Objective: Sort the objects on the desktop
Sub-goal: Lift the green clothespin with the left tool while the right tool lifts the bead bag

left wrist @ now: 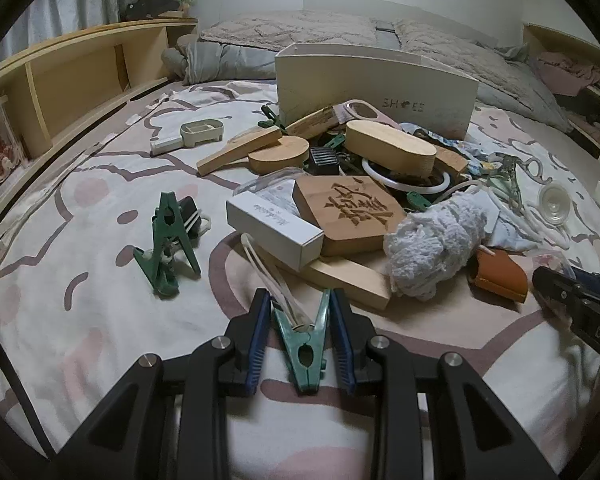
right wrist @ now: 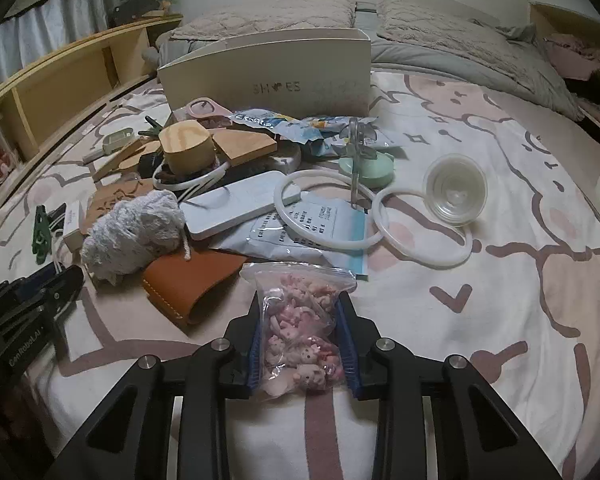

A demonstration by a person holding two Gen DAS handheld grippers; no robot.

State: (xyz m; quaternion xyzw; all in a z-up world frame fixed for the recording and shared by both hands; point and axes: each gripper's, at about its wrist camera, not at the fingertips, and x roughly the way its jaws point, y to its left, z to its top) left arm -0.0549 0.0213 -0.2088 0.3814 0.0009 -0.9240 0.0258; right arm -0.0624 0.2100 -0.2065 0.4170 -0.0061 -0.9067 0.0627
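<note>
L gripper (left wrist: 300, 320): jaws pinching green clip (left wrist: 302, 344) by its spread legs. R gripper (right wrist: 300, 332): jaws clamped on zip bag (right wrist: 300, 328) of pink bits. Both low over bed (right wrist: 480, 320); shoe box (right wrist: 268, 76) well ahead, past clutter pile. Risks: clip may pivot out, slick bag may slip, rubber band (left wrist: 276, 288) may snag.

A green clip (left wrist: 304, 344) is held upright between the left claw's (left wrist: 300, 340) pads, its prongs spread upward. A clear zip bag (right wrist: 300, 332) of pink figures is pinched in the right claw (right wrist: 300, 344). Both are held just above the bed (right wrist: 500, 320), before the clutter pile.
</note>
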